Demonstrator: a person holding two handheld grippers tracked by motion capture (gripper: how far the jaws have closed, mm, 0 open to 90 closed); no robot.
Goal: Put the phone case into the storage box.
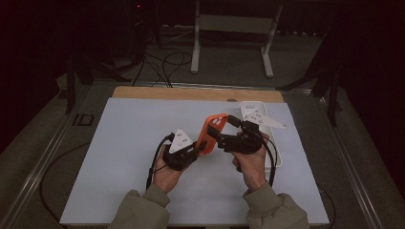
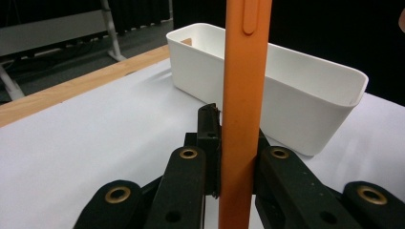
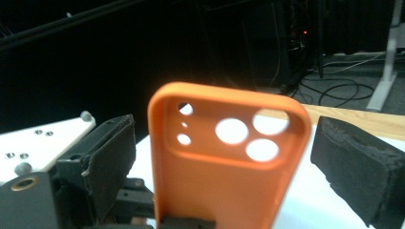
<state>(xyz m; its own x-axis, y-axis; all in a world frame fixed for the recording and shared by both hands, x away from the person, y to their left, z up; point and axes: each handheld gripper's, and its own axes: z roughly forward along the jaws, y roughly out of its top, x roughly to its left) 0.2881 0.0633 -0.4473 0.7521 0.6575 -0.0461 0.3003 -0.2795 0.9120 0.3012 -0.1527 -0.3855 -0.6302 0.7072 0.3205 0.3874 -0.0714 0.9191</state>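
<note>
My left gripper (image 1: 198, 148) is clamped on the orange phone case (image 1: 211, 132), jaws pinching its lower end; in the left gripper view the case (image 2: 244, 109) stands edge-on, upright between them. Case is held up off the white mat (image 1: 124, 157), tilted, camera-cutout end up and toward the far side.

My right gripper (image 1: 214, 135) sits just right of the case, jaws wide. In the right gripper view the pads (image 3: 356, 167) flank the case (image 3: 224, 162) on both sides with a visible gap on each, so no contact there. The case's open inside, with its cutouts, faces my right gripper.

Edges: white bin (image 1: 274, 143) is just behind my right hand (image 1: 250, 164), near the mat's right edge. In the left gripper view the bin (image 2: 291, 95) stands behind the case. Wooden table strip (image 1: 191, 93) runs along the far edge.

Room: the mat's left half and near strip are open. Tight only on the right, by the bin.
</note>
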